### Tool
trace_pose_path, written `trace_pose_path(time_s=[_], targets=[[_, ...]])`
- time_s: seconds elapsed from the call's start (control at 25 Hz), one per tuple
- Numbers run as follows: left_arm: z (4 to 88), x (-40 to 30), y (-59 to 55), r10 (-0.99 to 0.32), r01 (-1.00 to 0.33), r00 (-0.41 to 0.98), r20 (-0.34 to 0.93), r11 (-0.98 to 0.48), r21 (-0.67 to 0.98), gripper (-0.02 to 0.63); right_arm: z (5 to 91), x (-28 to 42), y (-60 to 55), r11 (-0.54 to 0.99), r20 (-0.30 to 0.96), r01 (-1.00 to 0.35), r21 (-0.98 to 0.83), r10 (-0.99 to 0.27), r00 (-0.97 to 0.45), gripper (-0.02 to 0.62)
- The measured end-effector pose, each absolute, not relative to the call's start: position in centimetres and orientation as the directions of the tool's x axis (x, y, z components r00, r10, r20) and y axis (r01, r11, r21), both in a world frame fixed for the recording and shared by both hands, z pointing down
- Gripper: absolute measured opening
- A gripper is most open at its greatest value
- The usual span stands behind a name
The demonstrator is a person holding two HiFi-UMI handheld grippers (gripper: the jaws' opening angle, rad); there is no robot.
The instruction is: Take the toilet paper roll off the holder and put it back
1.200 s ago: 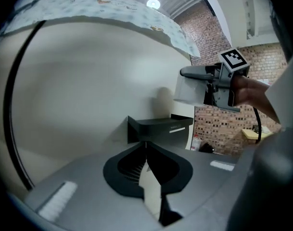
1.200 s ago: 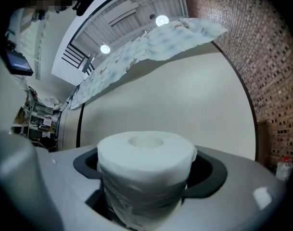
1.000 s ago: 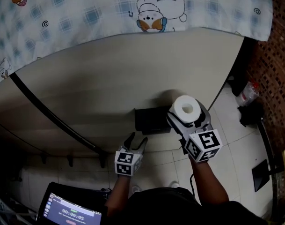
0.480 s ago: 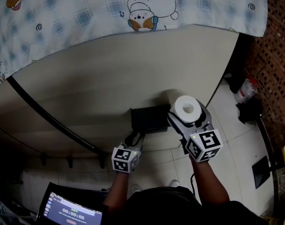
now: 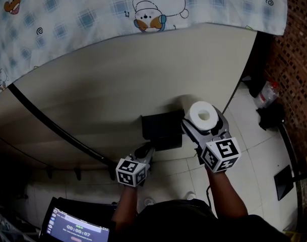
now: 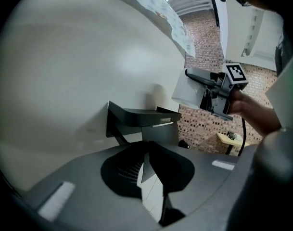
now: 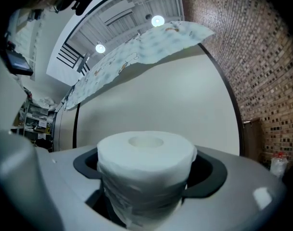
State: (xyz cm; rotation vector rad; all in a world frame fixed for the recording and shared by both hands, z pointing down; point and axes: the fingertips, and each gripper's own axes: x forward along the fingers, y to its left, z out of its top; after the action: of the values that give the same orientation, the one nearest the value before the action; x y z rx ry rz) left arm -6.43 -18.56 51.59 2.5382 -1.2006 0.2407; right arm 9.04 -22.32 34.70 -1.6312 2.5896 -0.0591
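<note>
I have open air left of the holder (image 5: 161, 126), which juts from the wall (image 5: 118, 84); the roll (image 5: 202, 116) crowds its right side.

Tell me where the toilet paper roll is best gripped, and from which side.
Grip the toilet paper roll across its curved outer wall, coming side-on, square to its axis, as the right gripper holds it now. The round wall seats a pad on each side, and the upper end of the hollow core stays clear for the black holder.

Dim, fisheye-warped (ceiling lamps (image 7: 157, 20) glare).
</note>
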Motion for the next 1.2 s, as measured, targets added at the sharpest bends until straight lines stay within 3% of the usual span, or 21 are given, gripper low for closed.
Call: trace_pose_path(time_s=[0.64, 0.88, 1.0, 1.2], targets=[[50.1, -6.3, -17.6, -0.639, -0.717, 0.696, 0.328, -0.596, 0.362, 0.064, 36.5, 14.5, -22.7, 0.347, -0.076, -0.926, -0.151, -0.938, -0.339, 0.466], [50.2, -6.4, -17.6, -0.643, -0.728, 0.685, 0.343, -0.582, 0.363, 0.066, 41.4, 17.5, -23.4, 0.301, -0.048, -0.912, -0.279, -0.953, -0.3, 0.466], [50.3, -6.3, -17.6, -0.645, -0.731, 0.682, 0.346, -0.579, 0.361, 0.065, 44.0, 18.2, -23.7, 0.305, -0.051, -0.84, -0.449, -0.947, -0.316, 0.465], [50.3, -6.3, -17.7, -0.655, -0.724, 0.685, 0.32, -0.563, 0.398, 0.061, 50.3, 17.1, -25.7, 0.26, -0.06, -0.502, -0.825, -0.924, -0.379, 0.462]])
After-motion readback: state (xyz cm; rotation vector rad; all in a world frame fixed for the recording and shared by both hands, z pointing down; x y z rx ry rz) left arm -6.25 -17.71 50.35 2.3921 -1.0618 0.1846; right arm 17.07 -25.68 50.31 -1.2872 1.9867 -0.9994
